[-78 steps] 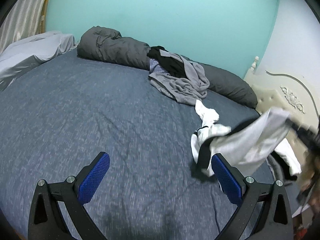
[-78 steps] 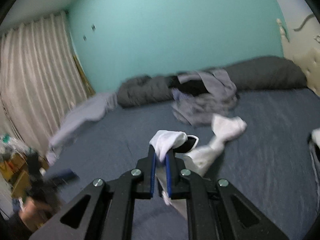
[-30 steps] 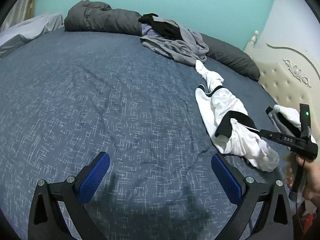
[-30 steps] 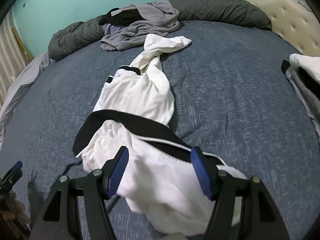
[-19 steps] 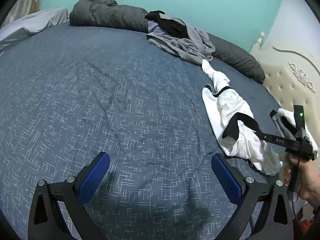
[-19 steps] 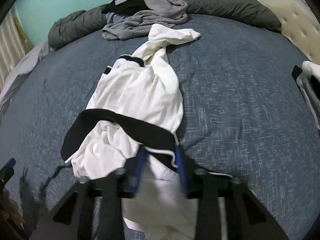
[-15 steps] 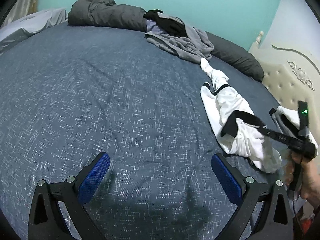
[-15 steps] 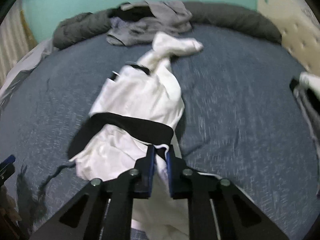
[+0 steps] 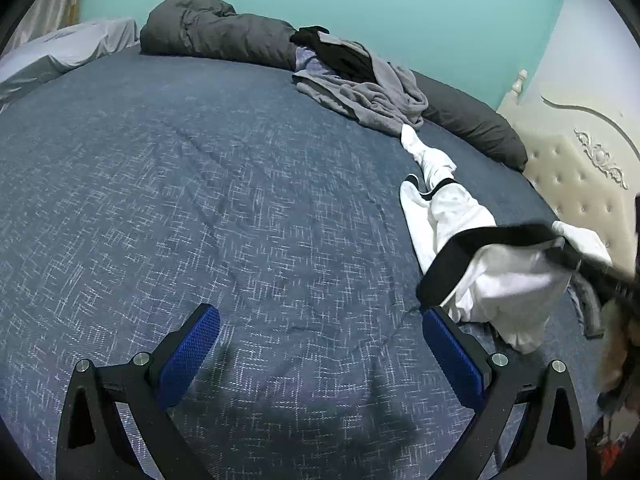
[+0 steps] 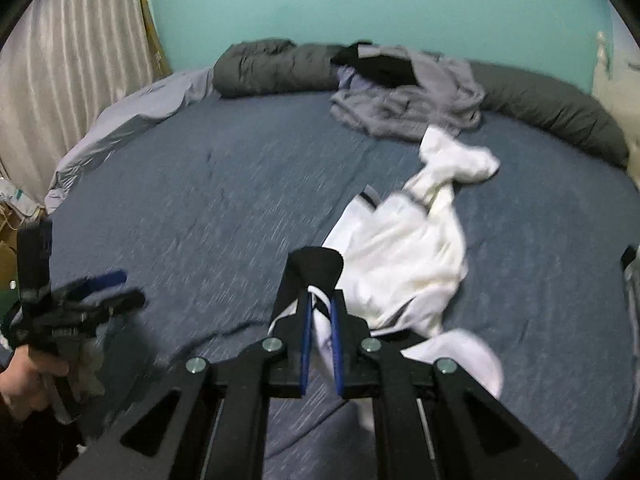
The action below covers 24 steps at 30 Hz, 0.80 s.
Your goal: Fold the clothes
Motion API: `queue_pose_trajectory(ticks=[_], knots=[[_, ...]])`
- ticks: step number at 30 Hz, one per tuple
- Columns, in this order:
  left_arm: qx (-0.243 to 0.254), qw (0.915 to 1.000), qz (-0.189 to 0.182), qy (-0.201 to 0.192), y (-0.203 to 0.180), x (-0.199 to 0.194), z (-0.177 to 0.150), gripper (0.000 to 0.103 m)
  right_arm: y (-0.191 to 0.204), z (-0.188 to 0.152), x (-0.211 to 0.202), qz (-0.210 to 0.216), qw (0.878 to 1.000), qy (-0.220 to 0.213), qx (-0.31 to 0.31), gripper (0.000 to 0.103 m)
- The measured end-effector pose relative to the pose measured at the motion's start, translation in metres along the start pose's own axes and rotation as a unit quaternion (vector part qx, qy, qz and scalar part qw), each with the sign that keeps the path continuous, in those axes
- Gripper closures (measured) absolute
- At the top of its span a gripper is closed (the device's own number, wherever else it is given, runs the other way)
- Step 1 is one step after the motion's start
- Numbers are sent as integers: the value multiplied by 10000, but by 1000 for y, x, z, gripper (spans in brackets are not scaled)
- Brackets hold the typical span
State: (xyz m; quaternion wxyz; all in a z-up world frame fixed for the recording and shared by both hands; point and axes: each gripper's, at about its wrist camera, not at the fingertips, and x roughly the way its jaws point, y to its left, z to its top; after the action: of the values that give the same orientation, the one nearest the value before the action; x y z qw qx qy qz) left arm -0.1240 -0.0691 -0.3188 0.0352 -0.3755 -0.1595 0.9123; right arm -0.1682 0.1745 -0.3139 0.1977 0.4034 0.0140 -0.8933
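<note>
The right gripper (image 10: 320, 320) has its blue pads (image 10: 306, 332) drawn close together on the black band (image 10: 316, 268) of a white garment (image 10: 404, 256), and the band stands up in a fold above the fingertips. From the left wrist view the same band (image 9: 480, 248) is stretched and raised off the bed, with the white cloth (image 9: 504, 284) hanging below it and the rest of the garment trailing away across the blue bedspread (image 9: 200, 184) towards a heap of grey clothes (image 9: 360, 92). The far end of the white garment lies just beside that heap, near a long dark grey bolster (image 9: 224, 40) that runs along the turquoise wall (image 9: 360, 0). The left gripper (image 9: 320, 340) is spread wide, its blue pads (image 9: 188, 356) far apart with nothing between them, and it hovers over bare bedspread to the left of the garment. In the right wrist view the left gripper (image 10: 100, 288) appears blurred at the left edge, held in a hand (image 10: 24, 376). A pale grey sheet (image 10: 120, 120) lies bunched at the far left side of the bed, next to a striped curtain (image 10: 68, 80). A cream tufted headboard (image 9: 580, 184) stands to the right of the bed.
</note>
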Motion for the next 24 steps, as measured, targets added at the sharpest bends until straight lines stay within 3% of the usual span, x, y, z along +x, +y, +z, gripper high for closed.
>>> queue_pose_trajectory(ticks=[7,13,16,20,24], knots=[[5,10000,-19,-11,6,-7,-2,0,24,-49,30,520,9951,490,678,95],[-118,9999,9,42,18,-12,-6,0,67,-63,46,794,9919,958,273,91],[-163,9999,4,41,23,-14,-6,0,65,-61,39,632,9932,907,357,85],[-197,9997,-56,93,25,-15,-8,0,33,-58,-1,602,9926,221,1035,58],[-104,9991,-303,276,15,-11,-12,0,-1,-63,-31,125,9898,-317,1382,56]])
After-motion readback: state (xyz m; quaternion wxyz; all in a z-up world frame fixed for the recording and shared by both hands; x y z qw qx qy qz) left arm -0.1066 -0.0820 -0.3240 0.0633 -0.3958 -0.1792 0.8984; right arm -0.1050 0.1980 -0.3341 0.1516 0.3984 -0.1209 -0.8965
